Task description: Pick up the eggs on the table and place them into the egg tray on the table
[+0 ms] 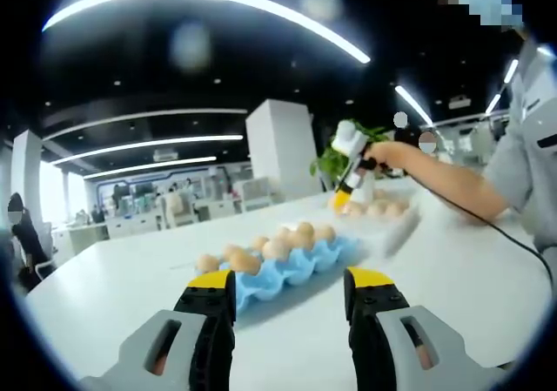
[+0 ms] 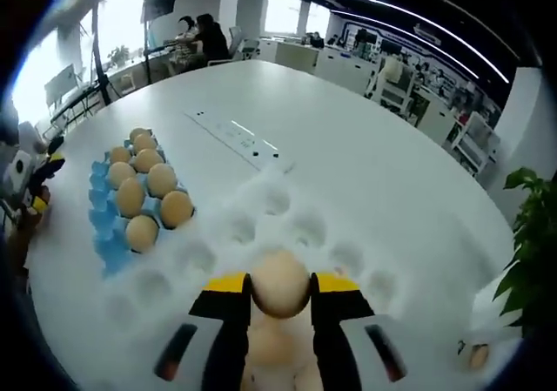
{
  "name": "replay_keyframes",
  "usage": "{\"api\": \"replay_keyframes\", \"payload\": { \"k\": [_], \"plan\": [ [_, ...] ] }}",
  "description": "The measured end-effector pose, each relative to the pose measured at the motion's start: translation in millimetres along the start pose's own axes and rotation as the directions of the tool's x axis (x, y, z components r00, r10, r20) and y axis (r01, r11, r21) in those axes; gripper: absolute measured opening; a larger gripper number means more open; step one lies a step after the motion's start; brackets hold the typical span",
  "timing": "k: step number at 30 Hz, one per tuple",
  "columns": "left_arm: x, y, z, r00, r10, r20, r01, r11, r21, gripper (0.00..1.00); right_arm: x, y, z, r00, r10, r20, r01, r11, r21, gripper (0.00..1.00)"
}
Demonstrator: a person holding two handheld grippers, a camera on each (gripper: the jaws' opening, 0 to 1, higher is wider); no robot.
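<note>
While the right gripper (image 2: 280, 297) is clamping an egg (image 2: 280, 282) between its yellow-tipped jaws, it is hanging just above a white tray (image 2: 261, 234) whose cups are blurring into the white table (image 2: 365, 138). More eggs are showing under the jaws at the bottom edge, cut off and hard to count. To the left a blue tray (image 2: 109, 225) is lying beside the white one, carrying seven eggs in two rows; its near cups are standing bare. Past it a flat white strip (image 2: 237, 137) is lying on the table — too small to identify.

The left gripper (image 1: 291, 288) is pausing over the table (image 1: 452, 269) with jaws apart and nothing between them, facing the blue tray (image 1: 300, 265). Farther off, the right gripper (image 1: 346, 195) is showing in a hand (image 1: 393, 154) — its tip is smeared by motion, so the white tray (image 1: 392, 212) and its eggs are reading only as pale blobs. A plant (image 1: 335, 160) is standing behind it.
</note>
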State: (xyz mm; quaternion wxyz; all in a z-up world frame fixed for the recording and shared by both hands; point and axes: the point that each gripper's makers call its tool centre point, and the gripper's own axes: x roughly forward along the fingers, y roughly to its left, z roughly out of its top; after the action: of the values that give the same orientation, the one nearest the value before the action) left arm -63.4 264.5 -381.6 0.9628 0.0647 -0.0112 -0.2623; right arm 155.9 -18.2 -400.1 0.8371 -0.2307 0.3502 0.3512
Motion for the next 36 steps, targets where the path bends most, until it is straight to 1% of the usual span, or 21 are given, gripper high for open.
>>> {"api": "replay_keyframes", "payload": {
  "k": [5,9,10,12,13,15,20,25,32,36],
  "plan": [
    [0.4,-0.4,-0.2,1.0,0.0,-0.002,0.0,1.0,0.001,0.5,-4.1,10.1,14.2,0.999,0.004,0.041,-0.002,0.999,-0.036,0.28],
    [0.5,-0.8,-0.2,1.0,0.0,-0.002,0.0,1.0,0.001,0.5,-4.9,19.8,24.1,0.998,0.008,0.059,-0.004,0.997,-0.074,0.28],
    [0.5,-0.8,-0.2,1.0,-0.001,-0.001,0.001,1.0,0.001,0.5,-5.4,23.6,31.0,0.997,0.008,0.074,-0.001,0.996,-0.093,0.28],
    [0.4,-1.1,0.4,1.0,-0.002,0.002,0.002,1.0,0.0,0.5,-5.7,30.5,38.1,0.996,0.024,0.089,-0.014,0.994,-0.107,0.28],
    [0.3,-1.2,0.7,1.0,-0.003,0.003,0.003,1.0,0.0,0.5,-7.9,38.5,39.9,0.994,0.034,0.101,-0.022,0.993,-0.119,0.28],
    [0.2,-1.1,1.0,1.0,-0.003,0.004,0.003,1.0,0.0,0.5,-8.9,41.0,45.1,0.992,0.039,0.116,-0.025,0.992,-0.126,0.28],
    [0.3,-1.1,0.8,1.0,-0.003,0.003,0.003,1.0,0.001,0.5,-12.4,62.5,63.1,0.979,0.085,0.183,-0.058,0.987,-0.148,0.28],
    [0.0,-0.4,0.8,1.0,0.0,0.002,0.0,1.0,0.002,0.5,-9.2,75.1,75.3,0.973,0.117,0.198,-0.083,0.981,-0.176,0.28],
    [0.0,-0.5,0.9,1.0,0.0,0.002,0.0,1.0,0.003,0.5,-6.1,85.2,82.1,0.972,0.132,0.195,-0.092,0.975,-0.204,0.28],
    [0.0,-0.6,1.0,1.0,-0.001,0.001,0.001,1.0,0.003,0.5,-6.8,91.7,86.0,0.969,0.141,0.204,-0.095,0.971,-0.219,0.28]
  ]
}}
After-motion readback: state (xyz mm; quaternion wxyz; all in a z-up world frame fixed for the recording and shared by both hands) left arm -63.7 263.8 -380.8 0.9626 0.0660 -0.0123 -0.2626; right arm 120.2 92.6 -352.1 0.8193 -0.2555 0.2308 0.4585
